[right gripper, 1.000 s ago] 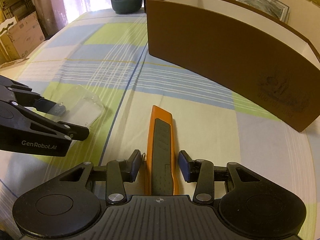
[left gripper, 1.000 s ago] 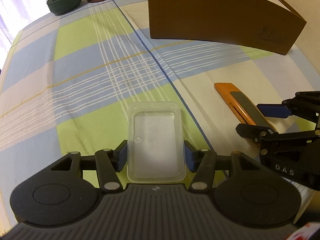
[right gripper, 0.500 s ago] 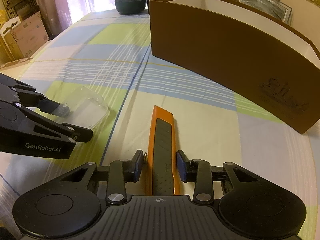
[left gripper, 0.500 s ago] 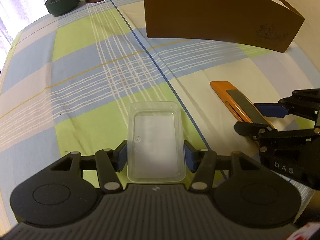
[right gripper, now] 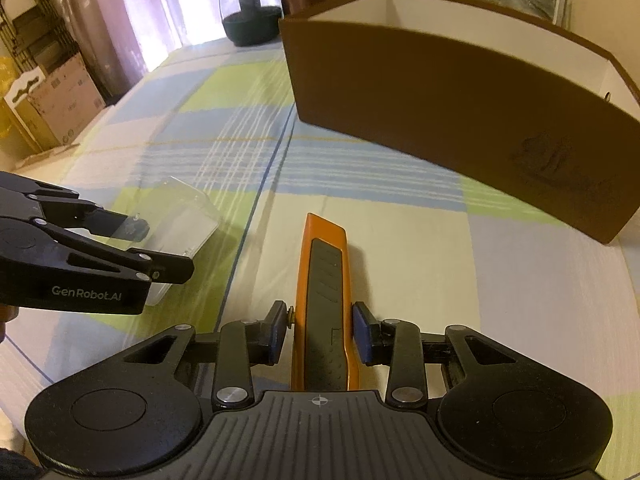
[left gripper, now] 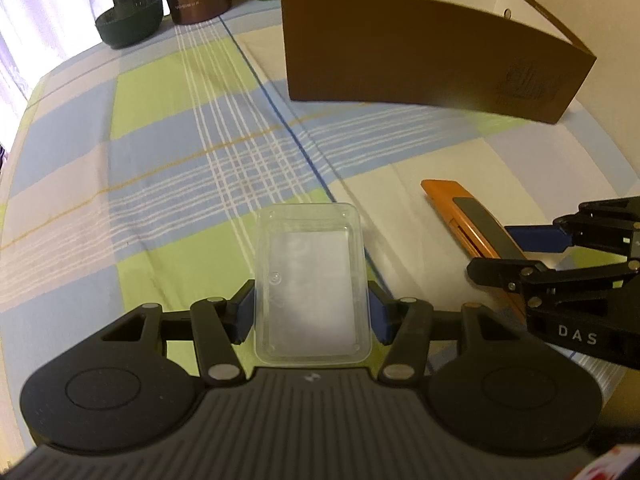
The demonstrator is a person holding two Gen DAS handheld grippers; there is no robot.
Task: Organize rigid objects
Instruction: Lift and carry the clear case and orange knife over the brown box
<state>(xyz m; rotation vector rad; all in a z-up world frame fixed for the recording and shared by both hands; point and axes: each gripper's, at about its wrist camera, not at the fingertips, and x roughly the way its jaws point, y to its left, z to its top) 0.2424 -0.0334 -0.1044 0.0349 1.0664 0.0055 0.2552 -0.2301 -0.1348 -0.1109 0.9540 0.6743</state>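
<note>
Right hand-held gripper (right gripper: pixel 320 330) clamped on box cutter (right gripper: pixel 326 300)

the right tongs (right gripper: pixel 320 334) have closed their blue pads onto the sides of the orange utility knife with a dark grey slider (right gripper: pixel 326 300), which earlier lay loosely between them.

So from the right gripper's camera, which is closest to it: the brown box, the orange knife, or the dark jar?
1. Orange knife, between the right gripper fingers.
2. Brown box, ahead, right.
3. Dark jar, far back, left of the box.
</note>
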